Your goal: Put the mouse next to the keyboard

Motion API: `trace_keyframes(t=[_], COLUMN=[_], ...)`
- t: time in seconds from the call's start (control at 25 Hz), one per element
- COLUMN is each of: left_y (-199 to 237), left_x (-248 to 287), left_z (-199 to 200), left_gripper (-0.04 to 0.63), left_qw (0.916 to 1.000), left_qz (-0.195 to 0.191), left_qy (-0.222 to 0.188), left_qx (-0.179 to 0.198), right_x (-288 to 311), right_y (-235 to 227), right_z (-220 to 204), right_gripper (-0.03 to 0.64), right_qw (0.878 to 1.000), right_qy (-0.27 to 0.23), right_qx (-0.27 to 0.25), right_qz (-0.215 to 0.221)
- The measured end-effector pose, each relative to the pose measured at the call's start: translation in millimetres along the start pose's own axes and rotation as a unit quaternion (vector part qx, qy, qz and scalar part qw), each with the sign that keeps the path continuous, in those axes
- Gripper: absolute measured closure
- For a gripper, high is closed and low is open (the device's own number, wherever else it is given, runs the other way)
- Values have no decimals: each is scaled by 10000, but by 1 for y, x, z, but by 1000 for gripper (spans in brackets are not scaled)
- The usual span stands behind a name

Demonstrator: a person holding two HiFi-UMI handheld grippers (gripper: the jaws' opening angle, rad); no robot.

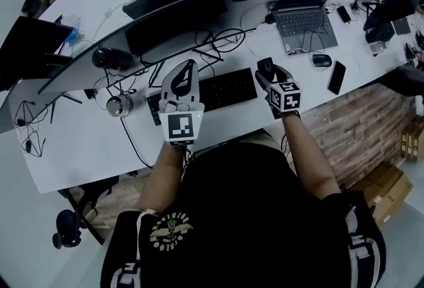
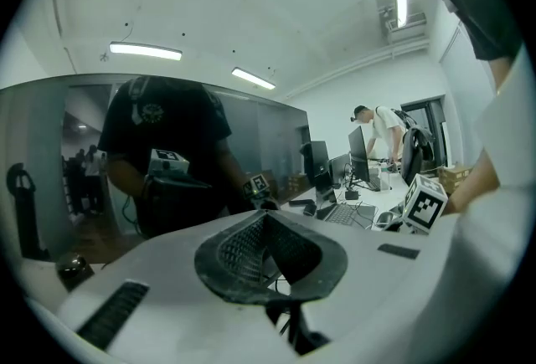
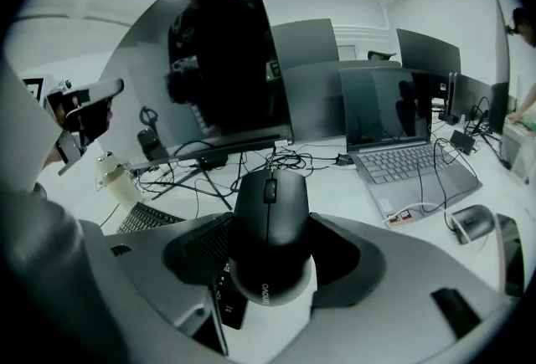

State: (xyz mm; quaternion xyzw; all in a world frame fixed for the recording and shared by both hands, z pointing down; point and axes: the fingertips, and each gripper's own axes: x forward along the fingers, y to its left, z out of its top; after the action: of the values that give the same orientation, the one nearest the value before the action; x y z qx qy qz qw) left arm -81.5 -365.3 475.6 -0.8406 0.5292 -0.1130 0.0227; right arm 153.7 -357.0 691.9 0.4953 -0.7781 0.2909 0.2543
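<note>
A black mouse (image 3: 270, 212) is clamped between the jaws of my right gripper (image 3: 270, 258) and held above the white desk (image 3: 360, 203). In the head view the mouse (image 1: 264, 66) and right gripper (image 1: 266, 72) hover just right of the black keyboard (image 1: 222, 90). The keyboard's end (image 3: 149, 218) shows at the lower left of the right gripper view. My left gripper (image 1: 187, 71) hangs over the keyboard's left part, its jaws shut with nothing between them. In its own view the left gripper (image 2: 266, 222) points up at a dark monitor.
A curved monitor (image 1: 179, 18) spans the desk behind the keyboard, with tangled cables (image 1: 218, 38) below it. A laptop (image 1: 306, 23), a second mouse (image 1: 321, 60) and a phone (image 1: 336, 77) lie to the right. A metal cylinder (image 1: 119, 106) stands left of the keyboard.
</note>
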Motion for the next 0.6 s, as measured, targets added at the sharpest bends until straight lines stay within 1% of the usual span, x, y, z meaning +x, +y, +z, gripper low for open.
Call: trace_keyframes(t=[0.08,0.24,0.4,0.6], left_y=[-1,-4,-7,-4], left_x=[2,-1,-1,-10], left_z=[3,-9,-15,-23], left_gripper=[594,594,594,594], left_qw=[10000,9991,9988,9979], left_qz=[-16,6,2,80], left_qy=[5,397,455,609], left_qx=[-84,-159,-201,-216], right_x=[4,11,19,32], right_y=[-3,-8,-10,-19], right_z=[-10,-26,-44,-64], right_gripper=[330,330,330,330], right_qw=[9999,9995,9985,9963], right_qy=[131,328,555,847], right_qx=[1,-12,5,-26], right_qz=[-7,1,2,-110])
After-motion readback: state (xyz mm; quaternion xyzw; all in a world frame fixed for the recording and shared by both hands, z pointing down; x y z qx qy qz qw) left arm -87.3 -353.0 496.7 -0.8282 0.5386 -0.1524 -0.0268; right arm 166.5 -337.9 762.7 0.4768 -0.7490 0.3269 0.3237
